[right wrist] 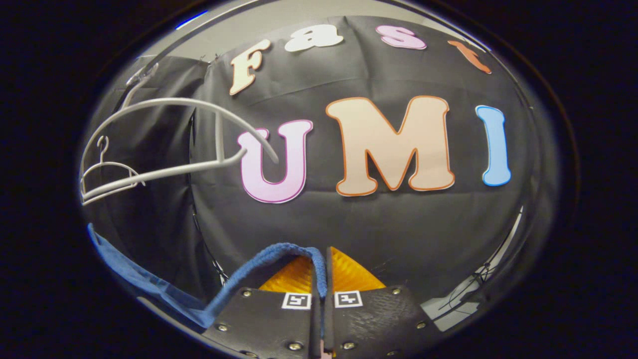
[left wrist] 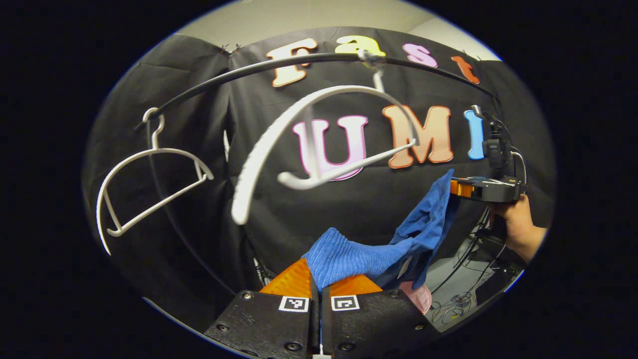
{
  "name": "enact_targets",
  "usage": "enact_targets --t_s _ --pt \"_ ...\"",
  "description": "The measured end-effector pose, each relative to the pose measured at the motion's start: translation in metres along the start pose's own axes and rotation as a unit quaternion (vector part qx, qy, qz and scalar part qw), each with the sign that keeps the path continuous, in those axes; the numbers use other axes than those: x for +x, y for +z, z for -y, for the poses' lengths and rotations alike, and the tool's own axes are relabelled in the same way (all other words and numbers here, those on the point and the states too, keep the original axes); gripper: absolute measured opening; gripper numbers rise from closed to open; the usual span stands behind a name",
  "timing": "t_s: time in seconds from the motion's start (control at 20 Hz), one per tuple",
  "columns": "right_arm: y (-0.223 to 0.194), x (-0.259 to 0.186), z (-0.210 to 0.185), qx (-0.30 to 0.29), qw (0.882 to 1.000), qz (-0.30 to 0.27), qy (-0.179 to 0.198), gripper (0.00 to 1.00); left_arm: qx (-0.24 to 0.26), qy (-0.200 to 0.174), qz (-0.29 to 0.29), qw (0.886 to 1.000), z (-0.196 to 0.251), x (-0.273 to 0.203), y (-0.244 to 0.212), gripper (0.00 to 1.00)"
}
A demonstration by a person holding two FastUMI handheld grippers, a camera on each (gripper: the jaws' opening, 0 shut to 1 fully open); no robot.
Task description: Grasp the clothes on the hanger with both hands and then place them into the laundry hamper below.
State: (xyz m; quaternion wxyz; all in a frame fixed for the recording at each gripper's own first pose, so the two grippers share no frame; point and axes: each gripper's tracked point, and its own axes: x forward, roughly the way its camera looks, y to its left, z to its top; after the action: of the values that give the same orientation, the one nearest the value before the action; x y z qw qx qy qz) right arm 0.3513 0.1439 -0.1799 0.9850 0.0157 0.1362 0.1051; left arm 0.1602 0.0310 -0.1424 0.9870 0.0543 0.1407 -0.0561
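Observation:
A blue ribbed garment hangs stretched between both grippers, off the white hanger that swings bare from the black rail. My left gripper is shut on the garment's near end. Farther right in the left gripper view, the right gripper, held by a hand, pinches the other end. In the right gripper view my right gripper is shut on the garment's blue hem, and the cloth trails down to the lower left. A pink rim, maybe the hamper, peeks out below the cloth.
A second white hanger hangs bare at the rail's left end; both hangers also show at the left of the right gripper view. Cables lie on the grey floor at the lower right.

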Motion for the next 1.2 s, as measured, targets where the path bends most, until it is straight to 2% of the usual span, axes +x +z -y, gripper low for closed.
enact_targets --t_s 0.2,0.35,0.45,0.6,0.8,1.1,1.15,1.2 --pt "0.014 -0.035 0.001 -0.007 1.0 -0.014 0.0 0.03 -0.004 -0.047 0.023 0.999 0.043 0.002 0.011 0.02" --pt "0.028 -0.065 0.004 -0.058 0.998 -0.023 0.004 0.03 -0.006 -0.078 0.037 0.996 0.072 0.007 0.019 0.03" --pt "0.037 -0.083 0.0 -0.07 0.997 -0.025 0.006 0.03 -0.014 -0.099 0.052 0.994 0.091 0.009 0.03 0.02" --pt "0.048 -0.11 -0.002 -0.051 0.998 -0.031 0.006 0.03 -0.035 -0.125 0.064 0.99 0.111 0.01 0.049 0.02" --pt "0.057 -0.129 0.002 -0.016 0.999 -0.038 0.0 0.03 -0.049 -0.135 0.084 0.986 0.126 0.014 0.077 0.02" --pt "0.066 -0.143 0.004 -0.008 1.0 -0.019 -0.014 0.03 -0.046 -0.151 0.123 0.98 0.163 0.025 0.112 0.02" --pt "0.068 -0.144 0.001 -0.002 1.0 -0.015 -0.012 0.0 -0.047 -0.154 0.126 0.979 0.169 0.024 0.117 0.02" --pt "0.07 -0.146 -0.002 0.001 1.0 -0.01 -0.009 0.03 -0.049 -0.158 0.135 0.977 0.174 0.021 0.125 0.02"
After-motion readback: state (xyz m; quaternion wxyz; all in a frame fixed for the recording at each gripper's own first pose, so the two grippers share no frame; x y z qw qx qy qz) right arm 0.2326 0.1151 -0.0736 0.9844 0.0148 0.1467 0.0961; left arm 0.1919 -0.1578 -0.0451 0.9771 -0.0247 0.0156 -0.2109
